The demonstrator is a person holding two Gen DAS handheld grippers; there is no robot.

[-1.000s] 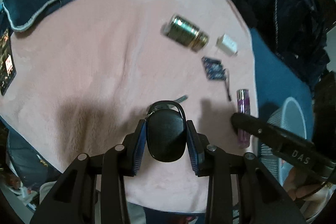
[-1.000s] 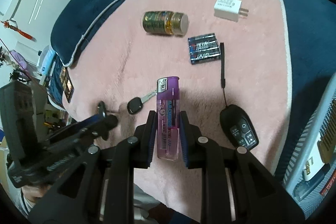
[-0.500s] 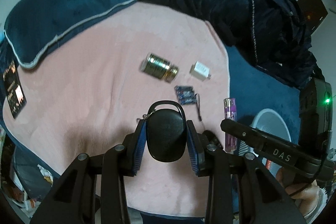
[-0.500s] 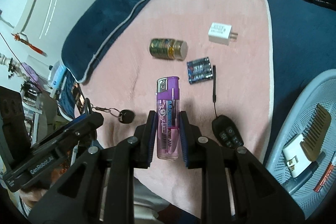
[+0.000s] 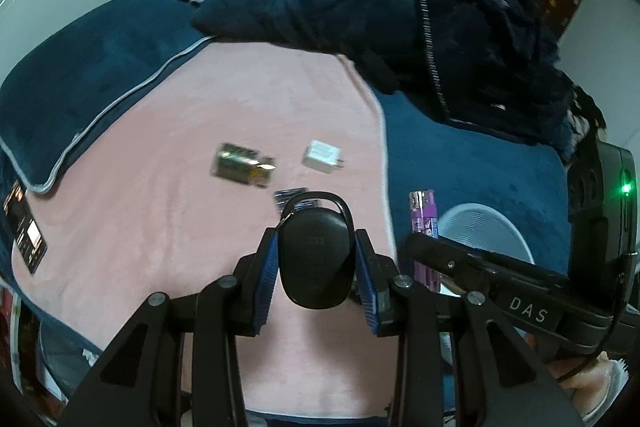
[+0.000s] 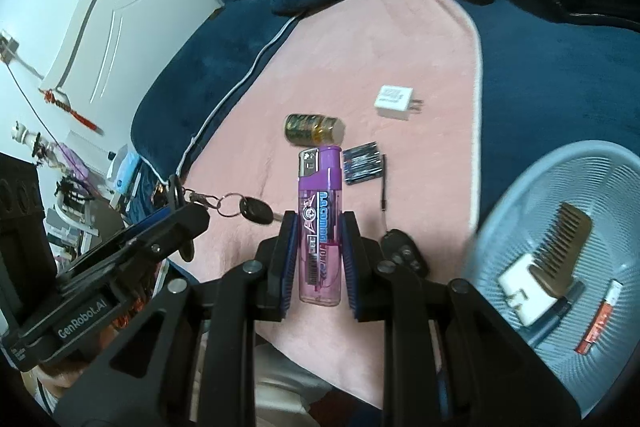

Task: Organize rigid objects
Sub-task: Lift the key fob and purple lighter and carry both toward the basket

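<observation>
Pink blanket [image 5: 168, 211] spread over a dark blue bed [image 5: 472, 163] fills both of my views, and both tools are up in the air above it. Closest on my left view, the left gripper [image 5: 316, 263] is clamped on a black key fob [image 5: 316, 259], its blue pads [image 5: 267, 279] pressing the two sides. In the right view that fob's ring and chain dangle a black car key [image 6: 256, 211] clear of the blanket. My right gripper [image 6: 320, 255] is clamped on a purple lighter [image 6: 321, 223], held lengthwise between the jaws with its metal top pointing away from me. Just beside that gripper, low on the blanket, lies a black remote [image 6: 404, 251] with a thin cord running up from it. To the right sits a pale blue basket [image 6: 532, 187] holding a wooden comb [image 6: 560, 247], a white plug block [image 6: 520, 287] and a small red-and-white stick [image 6: 600, 319]. Further out on the blanket I see a pack of batteries [image 6: 362, 163], then a small gold-capped bottle [image 6: 314, 129] on its side, then a white charger [image 6: 394, 98] near the blanket's edge, each apart from the others. Beyond them, dark clothing [image 5: 460, 39] is heaped at the far end of the bed.
</observation>
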